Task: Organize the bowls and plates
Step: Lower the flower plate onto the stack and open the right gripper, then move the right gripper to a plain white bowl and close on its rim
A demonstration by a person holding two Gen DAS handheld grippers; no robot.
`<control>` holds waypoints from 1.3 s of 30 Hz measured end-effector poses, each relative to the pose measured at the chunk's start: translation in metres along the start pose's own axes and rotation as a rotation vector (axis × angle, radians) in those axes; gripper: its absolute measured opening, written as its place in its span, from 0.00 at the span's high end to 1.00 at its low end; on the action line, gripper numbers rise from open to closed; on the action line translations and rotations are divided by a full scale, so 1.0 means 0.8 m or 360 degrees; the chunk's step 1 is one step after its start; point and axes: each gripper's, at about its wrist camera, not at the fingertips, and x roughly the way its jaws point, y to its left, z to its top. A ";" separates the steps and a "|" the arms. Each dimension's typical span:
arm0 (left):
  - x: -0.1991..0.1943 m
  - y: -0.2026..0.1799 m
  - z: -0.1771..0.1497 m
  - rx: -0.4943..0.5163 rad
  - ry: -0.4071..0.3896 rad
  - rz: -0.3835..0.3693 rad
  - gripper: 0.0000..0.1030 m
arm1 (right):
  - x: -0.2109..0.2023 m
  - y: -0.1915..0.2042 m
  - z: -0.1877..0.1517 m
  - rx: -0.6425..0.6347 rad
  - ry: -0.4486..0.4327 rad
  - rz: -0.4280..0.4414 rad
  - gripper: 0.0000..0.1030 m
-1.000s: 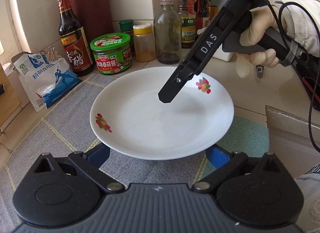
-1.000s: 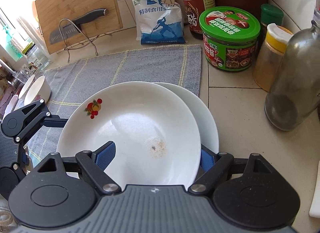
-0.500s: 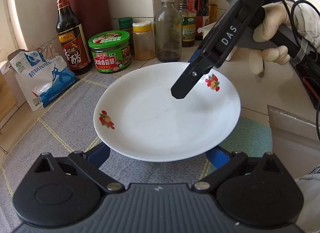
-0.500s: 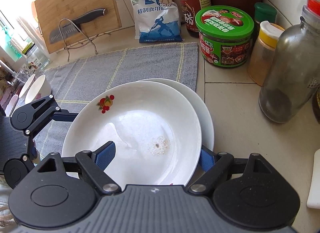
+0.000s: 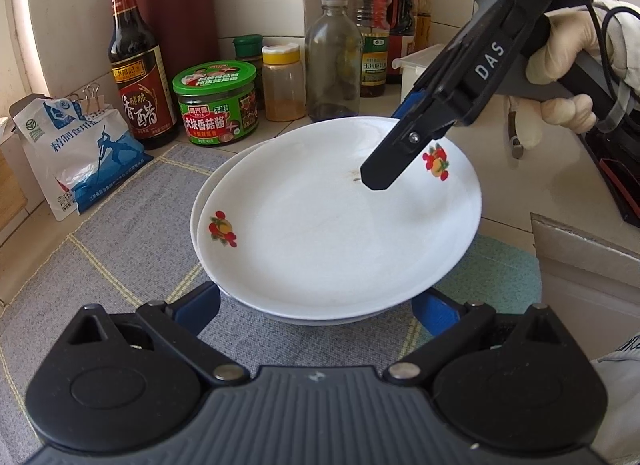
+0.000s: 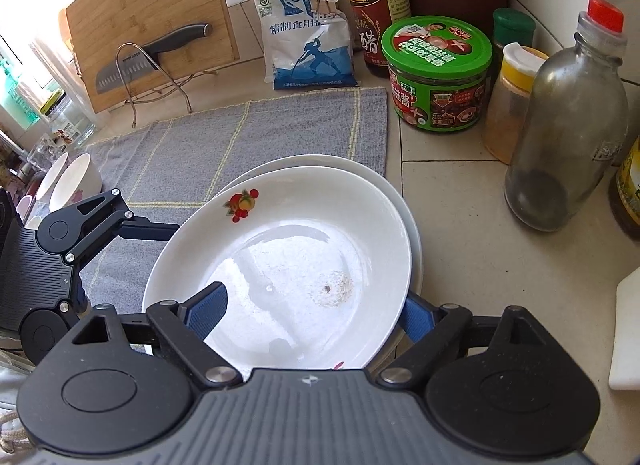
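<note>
A white plate with fruit prints [image 5: 336, 233] [image 6: 288, 257] sits on top of a second white plate [image 5: 208, 193] [image 6: 352, 173] on the counter. My left gripper [image 5: 316, 307] has both blue fingers spread under the stack's near rim. It shows in the right wrist view [image 6: 132, 225] at the stack's left edge. My right gripper [image 6: 312, 313] straddles the top plate's rim, one finger inside [image 6: 208, 305] and one outside. Its finger shows in the left wrist view [image 5: 396, 157] above the far side of the plate. Neither jaw looks closed on a plate.
A grey cloth [image 6: 224, 137] lies under the stack's left part. Behind stand a green-lidded jar [image 5: 216, 101], a vinegar bottle [image 5: 140, 77], a salt bag [image 5: 80, 153], a glass bottle [image 6: 568, 121] and a spice jar [image 5: 282, 83]. White bowls [image 6: 76, 181] sit far left, by a cutting board with a knife [image 6: 148, 25].
The fruit-print plate has come down onto the second plate, which now shows under it in the left wrist view. Both grippers moved with it toward the jars.
</note>
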 end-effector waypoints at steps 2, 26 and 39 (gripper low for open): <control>0.000 -0.002 0.001 0.0006 -0.0008 0.0000 0.02 | -0.001 0.001 -0.001 0.0002 -0.0002 -0.0016 0.09; -0.067 -0.010 -0.024 -0.0184 -0.0146 0.0188 0.02 | -0.010 0.068 -0.017 -0.0176 -0.0142 -0.0292 0.00; -0.173 -0.013 -0.094 -0.0478 -0.0236 0.0587 0.02 | 0.003 0.201 -0.021 -0.0420 -0.0532 -0.0619 0.00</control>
